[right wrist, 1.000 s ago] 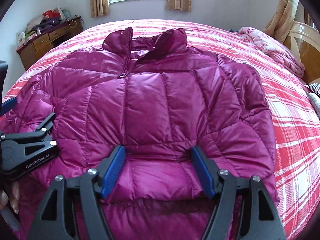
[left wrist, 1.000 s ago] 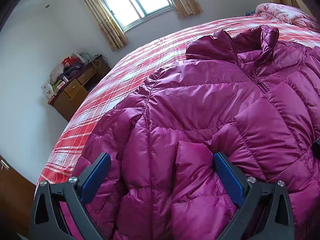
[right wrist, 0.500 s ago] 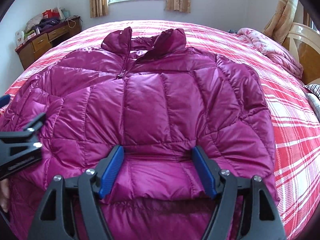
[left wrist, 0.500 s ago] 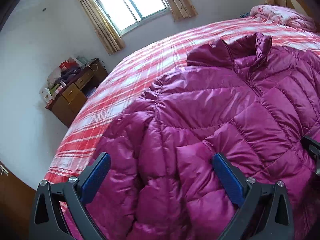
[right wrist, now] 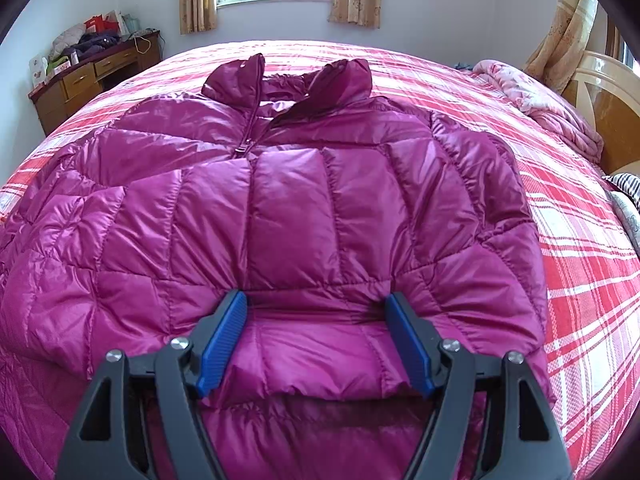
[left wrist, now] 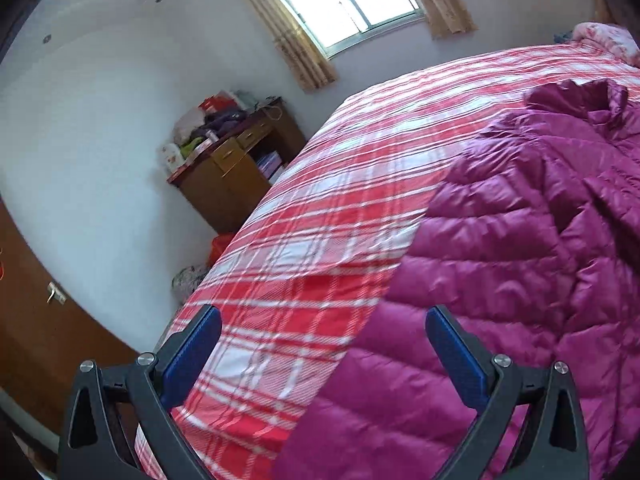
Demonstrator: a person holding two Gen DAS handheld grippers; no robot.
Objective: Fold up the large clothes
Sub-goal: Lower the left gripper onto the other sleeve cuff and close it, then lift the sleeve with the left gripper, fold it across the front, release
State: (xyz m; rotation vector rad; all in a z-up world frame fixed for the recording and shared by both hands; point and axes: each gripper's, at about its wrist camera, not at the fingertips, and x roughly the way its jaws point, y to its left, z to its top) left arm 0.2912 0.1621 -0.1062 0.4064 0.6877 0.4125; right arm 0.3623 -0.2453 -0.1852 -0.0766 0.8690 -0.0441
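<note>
A magenta quilted puffer jacket (right wrist: 300,200) lies face up on the red plaid bed (right wrist: 580,280), zipped, collar toward the window. My right gripper (right wrist: 316,300) stands open at the jacket's near hem, its blue fingertips pushed down into the padding, and a puffy panel fills the gap between them. The padding creases around both tips. In the left wrist view my left gripper (left wrist: 323,312) is open and holds nothing. It hangs over the bed's left side, where the edge of the jacket's sleeve (left wrist: 520,260) meets the bare bedspread (left wrist: 320,200).
A wooden dresser (left wrist: 232,172) piled with clutter stands against the wall left of the bed. A brown door (left wrist: 32,320) is nearer on that side. A pink quilt (right wrist: 552,108) lies bunched by the headboard (right wrist: 612,92) at the right.
My left gripper has swung left and up off the jacket and now looks over the bed's left edge. It has left the right wrist view. The right gripper has stayed put.
</note>
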